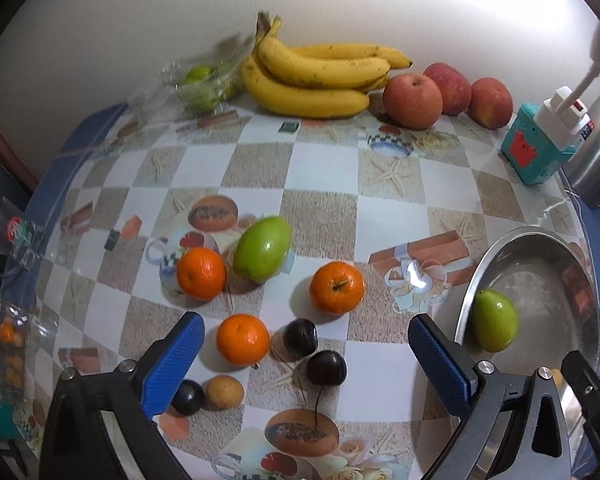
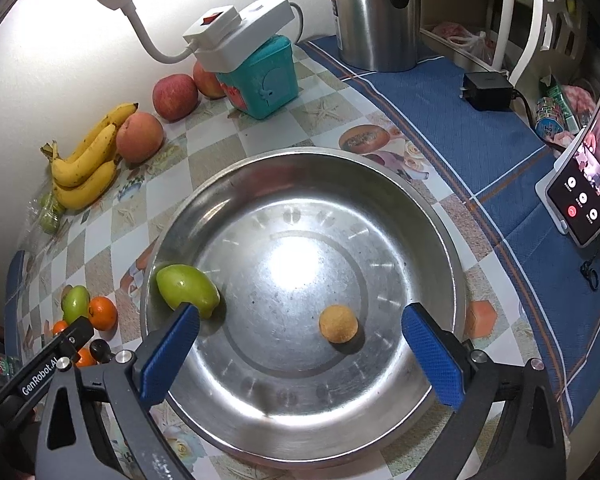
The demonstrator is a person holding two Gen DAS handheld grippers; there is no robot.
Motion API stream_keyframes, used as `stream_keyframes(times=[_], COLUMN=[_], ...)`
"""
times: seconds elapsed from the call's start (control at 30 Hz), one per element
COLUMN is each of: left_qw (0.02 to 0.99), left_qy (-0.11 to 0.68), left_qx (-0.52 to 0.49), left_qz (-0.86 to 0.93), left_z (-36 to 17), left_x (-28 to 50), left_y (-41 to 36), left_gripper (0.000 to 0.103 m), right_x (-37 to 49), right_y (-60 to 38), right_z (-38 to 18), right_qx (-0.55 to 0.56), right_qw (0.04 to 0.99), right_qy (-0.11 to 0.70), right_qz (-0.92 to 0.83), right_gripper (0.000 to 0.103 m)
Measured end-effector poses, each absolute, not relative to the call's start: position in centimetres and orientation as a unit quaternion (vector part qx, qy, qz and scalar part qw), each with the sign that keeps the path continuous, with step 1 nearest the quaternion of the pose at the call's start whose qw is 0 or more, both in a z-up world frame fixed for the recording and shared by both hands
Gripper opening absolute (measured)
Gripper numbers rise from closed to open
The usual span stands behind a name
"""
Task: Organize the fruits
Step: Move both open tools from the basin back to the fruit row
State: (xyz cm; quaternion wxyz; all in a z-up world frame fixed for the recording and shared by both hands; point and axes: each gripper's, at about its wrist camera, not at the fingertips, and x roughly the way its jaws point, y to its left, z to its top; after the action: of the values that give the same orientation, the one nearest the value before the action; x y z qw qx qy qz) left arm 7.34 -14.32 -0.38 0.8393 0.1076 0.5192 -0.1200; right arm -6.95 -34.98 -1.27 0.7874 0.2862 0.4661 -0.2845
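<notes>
Left gripper point(image 1: 306, 350), jaws wide apart and empty, hangs over loose fruit on the checked tabletop point(image 1: 320, 184). Between and ahead of its blue pads point(image 1: 172, 364) lie three oranges: one at left point(image 1: 201, 273), one at centre point(image 1: 243, 339), one at right point(image 1: 337, 287). One green fruit point(image 1: 263, 249) lies touching the left orange. Three dark round fruits: two point(image 1: 300, 337) point(image 1: 326, 367) near the centre orange, one point(image 1: 187, 397) partly behind the left pad. One tan ball-shaped fruit point(image 1: 224, 391) lies just beside that third dark one.

Against the back wall: one bunch of bananas point(image 1: 320, 80), at least four counted; three apples point(image 1: 412, 100) to their right; a clear bag point(image 1: 200, 80) of green fruit to their left, number unclear.

Right gripper point(image 2: 300, 344), jaws likewise wide apart and empty, hangs over one steel bowl point(image 2: 380, 420). The bowl holds two items: one green fruit point(image 2: 186, 288) at its left wall, partly behind the left pad, and one tan ball point(image 2: 338, 323) on the floor of the bowl, between the pads and touching neither.

Behind the bowl: one teal box point(image 2: 268, 80) bearing a white power strip point(image 2: 236, 36), one steel kettle point(image 2: 372, 12), one black adapter point(image 2: 488, 90), one phone point(image 2: 588, 176) on a stand.
</notes>
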Motion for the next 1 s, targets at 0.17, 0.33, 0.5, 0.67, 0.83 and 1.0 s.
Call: stream_keyframes(times=[0.17, 0.33, 0.5, 0.67, 0.83, 1.0], left_qw=[0.851, 0.849, 0.86, 0.869, 0.877, 0.882], left_qy=[0.496, 0.496, 0.476, 0.458, 0.448, 0.449], left_qx=[0.113, 0.098, 0.097, 0.095, 0.088, 0.067], left_qz=[-0.13, -0.153, -0.159, -0.158, -0.149, -0.126], left_z=[0.4, 1.0, 1.8, 2.7, 3.4, 4.1], left_x=[7.0, 6.9, 6.7, 6.8, 7.0, 7.4], left_y=[-14.4, -13.9, -13.3, -12.3, -10.8, -8.2], left_gripper=[0.103, 0.103, 0.103, 0.103, 0.101, 0.1], right_x=[-6.8, -6.4, -6.1, -5.7, -5.0, -4.0], right_y=[-34.7, -34.2, -33.7, -33.1, -31.7, -30.1], right_z=[-0.9, -0.9, -0.6, -0.5, 0.0, 0.2], right_qx=[0.282, 0.281, 0.273, 0.278, 0.274, 0.271], right_qw=[0.796, 0.801, 0.806, 0.809, 0.821, 0.829], right_qy=[0.456, 0.456, 0.454, 0.45, 0.441, 0.442], right_qz=[-0.28, -0.268, -0.267, -0.256, -0.239, -0.211], right_gripper=[0.101, 0.101, 0.101, 0.101, 0.101, 0.101])
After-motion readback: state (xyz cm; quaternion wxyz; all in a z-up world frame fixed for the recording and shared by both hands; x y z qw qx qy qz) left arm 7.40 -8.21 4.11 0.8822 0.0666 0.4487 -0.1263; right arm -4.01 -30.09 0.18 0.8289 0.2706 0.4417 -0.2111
